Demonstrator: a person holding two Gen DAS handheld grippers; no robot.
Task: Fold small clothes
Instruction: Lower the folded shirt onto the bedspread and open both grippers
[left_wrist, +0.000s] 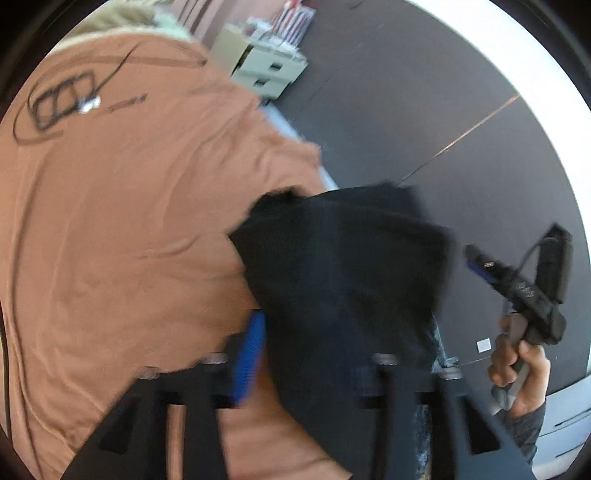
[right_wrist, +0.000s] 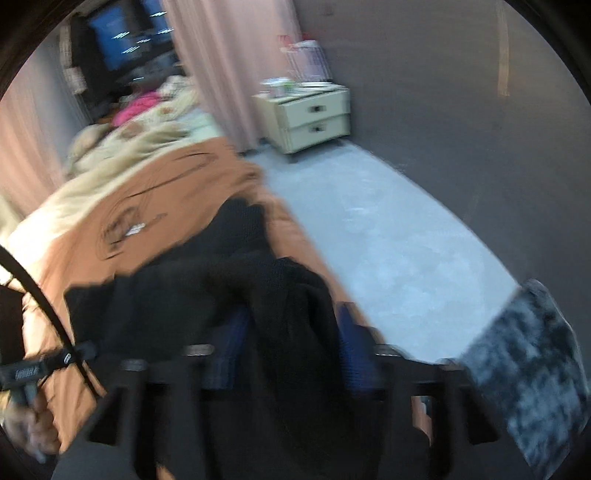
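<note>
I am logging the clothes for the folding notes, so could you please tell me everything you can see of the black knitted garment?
The black knitted garment is dark, soft and ribbed-looking, blurred in both views. It is not yet folded: it lies bunched and rumpled on the orange-brown bedspread, near the bed's edge beside the pale grey floor. Part of it drapes between the blue-padded fingers of the right gripper, whose jaws stand apart. In the left wrist view it covers one side of the left gripper, also open. No sleeves or collar can be made out.

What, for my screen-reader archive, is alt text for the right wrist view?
A black garment drapes between the open blue pads of the right tool over an orange sheet. Behind: a cream nightstand, pale floor, grey wall.
</note>
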